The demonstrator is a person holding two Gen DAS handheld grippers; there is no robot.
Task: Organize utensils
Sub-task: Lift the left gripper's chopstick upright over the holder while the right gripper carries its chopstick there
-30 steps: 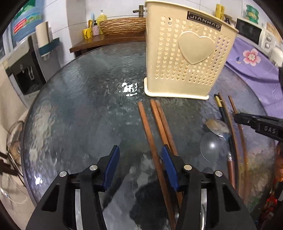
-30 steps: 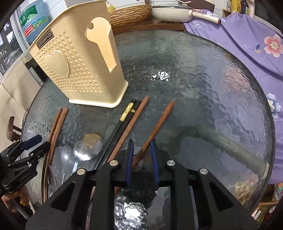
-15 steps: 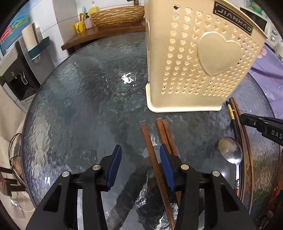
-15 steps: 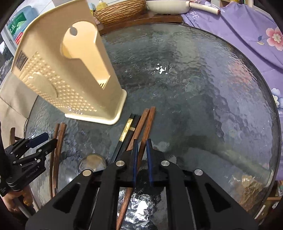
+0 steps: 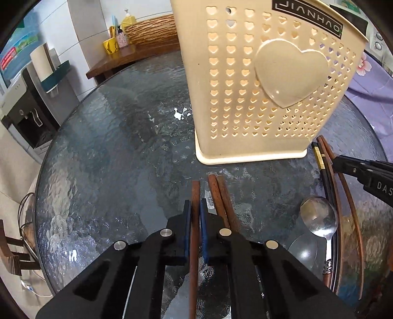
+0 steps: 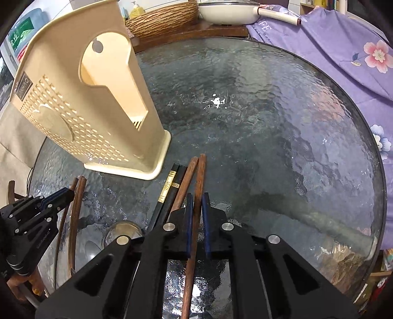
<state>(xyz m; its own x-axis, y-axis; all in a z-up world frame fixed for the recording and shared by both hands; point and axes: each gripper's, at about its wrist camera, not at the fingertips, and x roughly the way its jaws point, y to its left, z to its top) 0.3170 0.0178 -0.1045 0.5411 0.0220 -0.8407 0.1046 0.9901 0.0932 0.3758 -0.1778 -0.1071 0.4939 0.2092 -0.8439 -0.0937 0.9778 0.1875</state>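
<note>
A cream perforated utensil holder [image 5: 265, 81] stands on the round glass table [image 5: 110, 152]; it also shows in the right wrist view [image 6: 81, 117]. My left gripper [image 5: 194, 206] is shut on a brown wooden chopstick [image 5: 195, 193], next to two more brown chopsticks [image 5: 221, 196]. My right gripper [image 6: 197, 198] is shut on another brown chopstick [image 6: 201, 171], beside a brown one [image 6: 186, 176] and black chopsticks [image 6: 169, 186]. A metal spoon [image 5: 319, 218] lies between the groups.
A purple floral cloth [image 6: 343, 49] covers the table's far right side. A wooden counter behind holds a woven basket [image 6: 162, 17] and a white pan [image 6: 228, 11]. A water dispenser [image 5: 29, 98] stands left of the table.
Both grippers moved forward toward the holder. My left gripper, open before, has shut on a brown chopstick. My right gripper stayed shut on its chopstick, which swung straighter.
</note>
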